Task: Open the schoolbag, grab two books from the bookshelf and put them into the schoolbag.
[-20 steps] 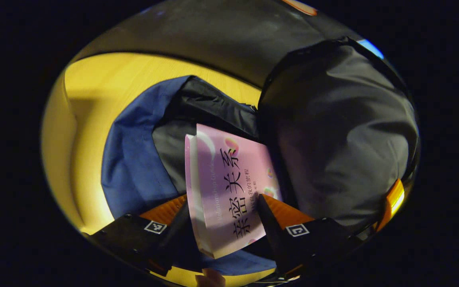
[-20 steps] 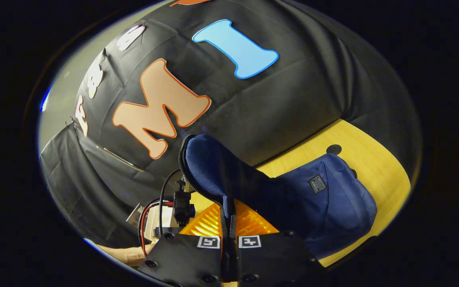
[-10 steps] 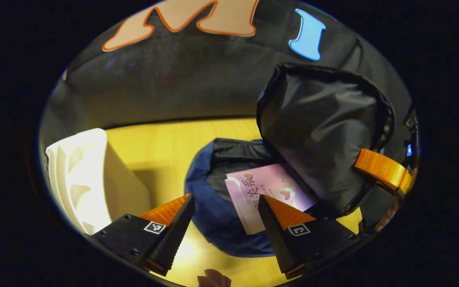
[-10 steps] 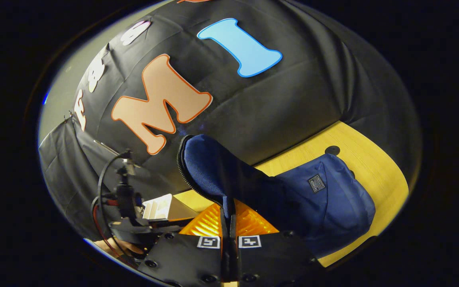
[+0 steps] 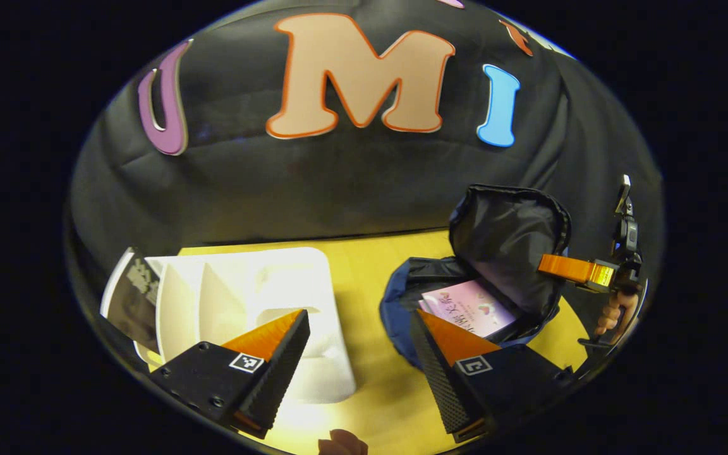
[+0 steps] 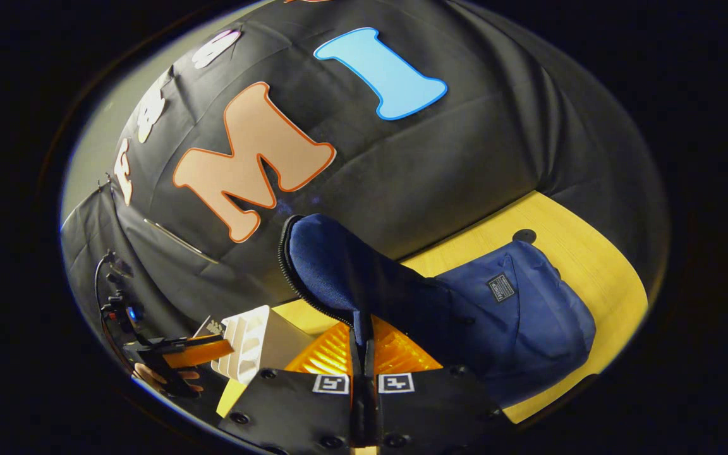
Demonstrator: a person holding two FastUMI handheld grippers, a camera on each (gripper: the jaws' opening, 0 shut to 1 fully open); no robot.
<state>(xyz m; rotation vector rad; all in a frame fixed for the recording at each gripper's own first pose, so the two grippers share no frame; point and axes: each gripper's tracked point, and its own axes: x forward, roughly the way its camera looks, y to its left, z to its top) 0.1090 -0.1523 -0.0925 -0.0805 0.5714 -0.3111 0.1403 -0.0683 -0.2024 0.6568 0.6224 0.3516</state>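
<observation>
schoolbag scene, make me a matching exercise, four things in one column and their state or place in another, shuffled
Things:
1. pink book
2. schoolbag flap
3. left gripper
4. white bookshelf

States or places:
A. jaws apart, nothing between them
B. lying inside the open schoolbag
C. standing on the wooden table, a dark book at its far left end
D. held up by the right gripper, its jaws closed on the edge

Pairs: 1-B, 2-D, 3-A, 4-C
</observation>
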